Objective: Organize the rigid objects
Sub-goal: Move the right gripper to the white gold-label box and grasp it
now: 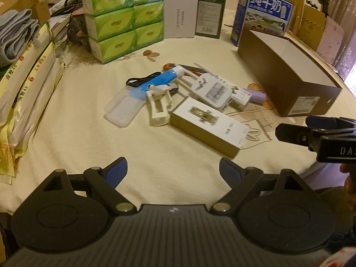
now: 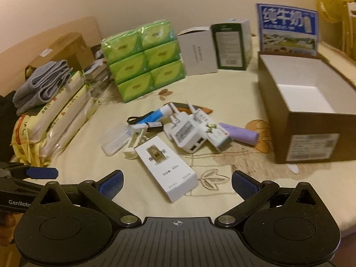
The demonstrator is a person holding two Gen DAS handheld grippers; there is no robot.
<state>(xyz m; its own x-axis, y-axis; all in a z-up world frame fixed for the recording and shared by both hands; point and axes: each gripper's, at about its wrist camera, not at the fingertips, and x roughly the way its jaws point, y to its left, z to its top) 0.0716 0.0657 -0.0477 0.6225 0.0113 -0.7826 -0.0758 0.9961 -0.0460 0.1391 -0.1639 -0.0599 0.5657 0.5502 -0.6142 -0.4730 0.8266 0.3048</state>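
A heap of small rigid things lies mid-table: a flat white box (image 1: 208, 125) (image 2: 165, 163), a white USB charger (image 1: 211, 92) (image 2: 185, 134), a clear plastic case (image 1: 124, 106) (image 2: 115, 141), a blue and white tube (image 1: 162, 77) (image 2: 155, 114), a white clip (image 1: 159, 109) (image 2: 134, 143) and a purple cylinder (image 1: 255, 95) (image 2: 242, 134). An open brown box (image 1: 289, 75) (image 2: 309, 109) stands to the right, empty inside. My left gripper (image 1: 173, 171) is open just short of the heap. My right gripper (image 2: 178, 183) is open too, near the white box.
Green tissue packs (image 1: 124, 20) (image 2: 144, 60), a white carton (image 1: 180, 17) (image 2: 198, 53) and a blue milk box (image 1: 262, 15) (image 2: 289, 31) line the back. Stacked yellow bags (image 1: 24, 89) (image 2: 60, 120) with a grey cloth fill the left side. The table edge curves at lower right.
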